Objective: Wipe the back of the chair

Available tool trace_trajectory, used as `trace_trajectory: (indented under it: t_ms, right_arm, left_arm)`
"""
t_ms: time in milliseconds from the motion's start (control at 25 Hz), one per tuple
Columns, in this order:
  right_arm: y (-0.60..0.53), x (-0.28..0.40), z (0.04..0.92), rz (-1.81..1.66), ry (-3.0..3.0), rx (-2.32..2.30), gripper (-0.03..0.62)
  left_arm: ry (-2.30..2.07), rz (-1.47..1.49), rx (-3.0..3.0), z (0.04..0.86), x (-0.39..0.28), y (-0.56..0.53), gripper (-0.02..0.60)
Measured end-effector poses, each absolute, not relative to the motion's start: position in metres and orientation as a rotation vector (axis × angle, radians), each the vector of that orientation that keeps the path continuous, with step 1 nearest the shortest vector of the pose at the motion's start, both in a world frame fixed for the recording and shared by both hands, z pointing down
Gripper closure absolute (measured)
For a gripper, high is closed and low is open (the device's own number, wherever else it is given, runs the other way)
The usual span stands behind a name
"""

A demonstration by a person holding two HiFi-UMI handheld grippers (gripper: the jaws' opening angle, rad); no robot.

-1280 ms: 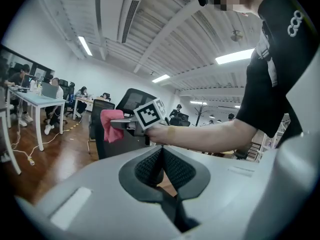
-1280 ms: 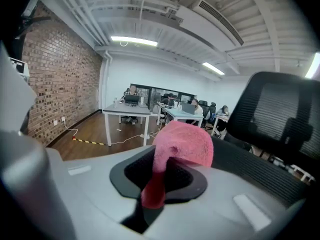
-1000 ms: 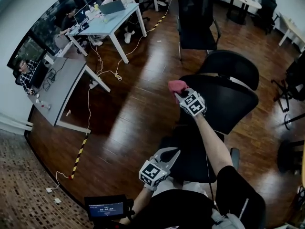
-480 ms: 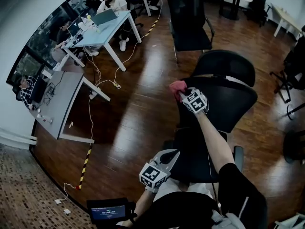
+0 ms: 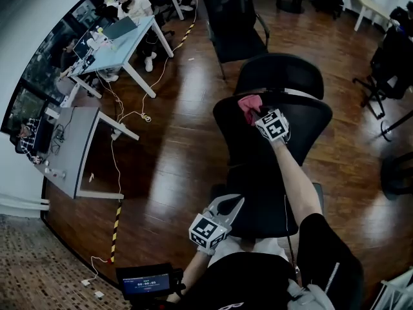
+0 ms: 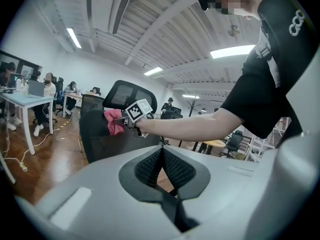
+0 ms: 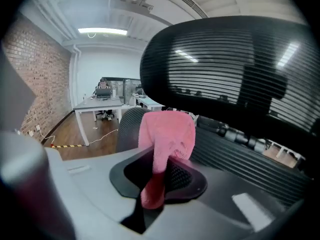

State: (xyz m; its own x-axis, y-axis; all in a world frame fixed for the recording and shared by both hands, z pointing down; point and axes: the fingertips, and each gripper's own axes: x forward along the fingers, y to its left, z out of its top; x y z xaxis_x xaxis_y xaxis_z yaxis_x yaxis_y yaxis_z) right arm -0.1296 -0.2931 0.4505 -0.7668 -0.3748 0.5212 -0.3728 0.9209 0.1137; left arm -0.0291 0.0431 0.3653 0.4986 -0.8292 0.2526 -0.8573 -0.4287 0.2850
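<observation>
Right claw (image 5: 257, 113) is clamped on a pink cloth (image 5: 249, 106). In the right gripper view the cloth runs down between the two jaws and bunches up above them, soft and crumpled, with one fold hanging forward. The cloth sits against the upper part of the chair back (image 5: 235, 141), just under the headrest (image 5: 279, 73). From the head view it is near the middle of the back's top edge. Chair is black: a ribbed mesh back, a slatted mesh headrest on a bar, and a dark seat (image 5: 258, 202) below. Left claw (image 5: 234, 203) is low by the front of the seat, jaws closed together with nothing between them, and it touches nothing. A second ago the cloth was at the left edge of the chair back. It has now slid inward along the top toward the headrest post, with the right arm stretched further over the seat. The left claw has stayed where it was, closed. Wood floor (image 5: 174, 147) all round, a second black chair (image 5: 232, 24) is behind, and a counter (image 5: 119, 44) with a laptop stands at far left with people sitting at it.
</observation>
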Motion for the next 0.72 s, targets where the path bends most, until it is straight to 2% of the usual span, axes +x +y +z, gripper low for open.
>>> trace_trajectory:
  t_ms: [720]
  right_arm:
    - [-0.379,0.085,0.448,0.14,-2.418,0.945,0.553]
  left_arm:
    - [-1.168,0.136,2.511,0.363,0.065,-0.004,0.591]
